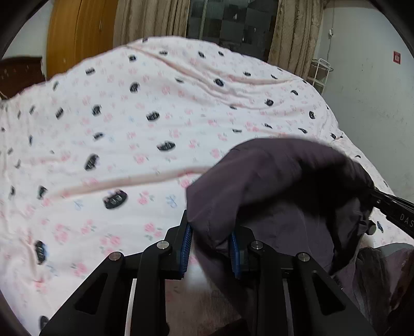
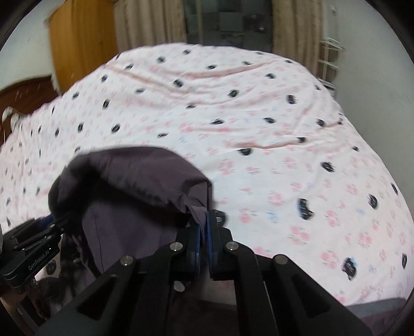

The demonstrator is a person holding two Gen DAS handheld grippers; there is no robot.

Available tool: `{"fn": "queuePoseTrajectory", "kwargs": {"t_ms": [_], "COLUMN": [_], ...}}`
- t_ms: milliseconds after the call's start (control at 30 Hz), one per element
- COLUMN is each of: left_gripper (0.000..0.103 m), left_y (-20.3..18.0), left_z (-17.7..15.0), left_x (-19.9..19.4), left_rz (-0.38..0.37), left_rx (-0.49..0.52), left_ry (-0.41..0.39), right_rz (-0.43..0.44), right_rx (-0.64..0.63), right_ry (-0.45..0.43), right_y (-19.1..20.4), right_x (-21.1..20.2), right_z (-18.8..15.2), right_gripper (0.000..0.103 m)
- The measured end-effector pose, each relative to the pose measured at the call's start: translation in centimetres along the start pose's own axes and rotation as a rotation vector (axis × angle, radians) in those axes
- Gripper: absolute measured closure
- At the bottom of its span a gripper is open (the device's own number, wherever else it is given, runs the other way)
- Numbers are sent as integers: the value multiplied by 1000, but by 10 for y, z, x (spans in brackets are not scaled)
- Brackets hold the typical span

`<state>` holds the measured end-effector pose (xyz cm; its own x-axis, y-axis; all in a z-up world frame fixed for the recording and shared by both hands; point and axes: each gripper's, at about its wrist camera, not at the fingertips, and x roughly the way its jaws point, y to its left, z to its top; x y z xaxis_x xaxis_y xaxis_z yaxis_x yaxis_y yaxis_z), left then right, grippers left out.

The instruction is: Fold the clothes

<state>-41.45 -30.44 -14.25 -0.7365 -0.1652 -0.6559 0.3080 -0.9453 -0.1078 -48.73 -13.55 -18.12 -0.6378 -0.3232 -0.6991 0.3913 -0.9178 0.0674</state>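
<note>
The garment (image 1: 279, 181) is a dark, greyish-purple piece of thin matte cloth, lifted off the bed and bunched into a hump between the two grippers. In the left wrist view it fills the area from 3 to 5 o'clock: its top fold is rounded and shadowed almost black on the right, while the inner face below is paler and shows a straight stitched seam. One hemmed edge hangs down into the left gripper (image 1: 211, 248), whose jaws are pinching that edge between blue ribbed pads (image 1: 185, 248); more of the cloth trails down at 5 o'clock, out of focus.

In the right wrist view the garment (image 2: 134, 186) sits from 8 to 10 o'clock, arching like a hood, with a gathered, puckered rim and a long seam running down its lighter inside. Its right corner drops into the right gripper (image 2: 204, 232), whose jaws are pressed nearly together on a thin fold of it. The left gripper shows at 8 o'clock, partly hidden under the cloth.

Below and beyond lies the bed (image 1: 129, 129), covered by a wrinkled pale pink sheet printed with pink flowers and small dark shapes. At 12 o'clock stand beige curtains (image 1: 152, 20) around a dark window (image 1: 230, 20), with a wooden wardrobe (image 1: 77, 33) at 11 o'clock.
</note>
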Motion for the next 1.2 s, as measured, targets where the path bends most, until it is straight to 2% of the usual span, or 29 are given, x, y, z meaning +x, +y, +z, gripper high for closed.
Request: {"fn": "queuePoseTrajectory", "kwargs": {"t_ms": [133,333,467,633,667,733,900,1133,1200], "left_gripper": [80,80,78,78,78,78,77,77,77], "left_y": [-6,29,54,38,35,24,5,15,18], "left_z": [2,-12,-29,-19,-17,-12,-9,-4,-1], "left_x": [-17,15,35,19,16,12,9,7,6], "left_rz": [65,-17,-91,-84,-91,-112,-96,-119,-121], "left_rx": [39,-120,-255,-172,-158,-115,-24,-65,-72], "left_ry": [-48,99,165,112,107,95,79,63,61], "right_rz": [-8,7,20,28,37,75,81,100,110], "right_rx": [70,93,84,62,52,38,-65,-223,-280], "right_ry": [20,126,165,182,174,150,67,62,50], "right_y": [-21,-30,-32,-31,-30,-26,-7,19,24], "right_x": [-3,26,45,46,41,28,3,3,0], "right_z": [-7,-28,-38,-41,-40,-38,-30,-9,-3], "right_gripper": [98,98,84,83,79,79,63,60,54]}}
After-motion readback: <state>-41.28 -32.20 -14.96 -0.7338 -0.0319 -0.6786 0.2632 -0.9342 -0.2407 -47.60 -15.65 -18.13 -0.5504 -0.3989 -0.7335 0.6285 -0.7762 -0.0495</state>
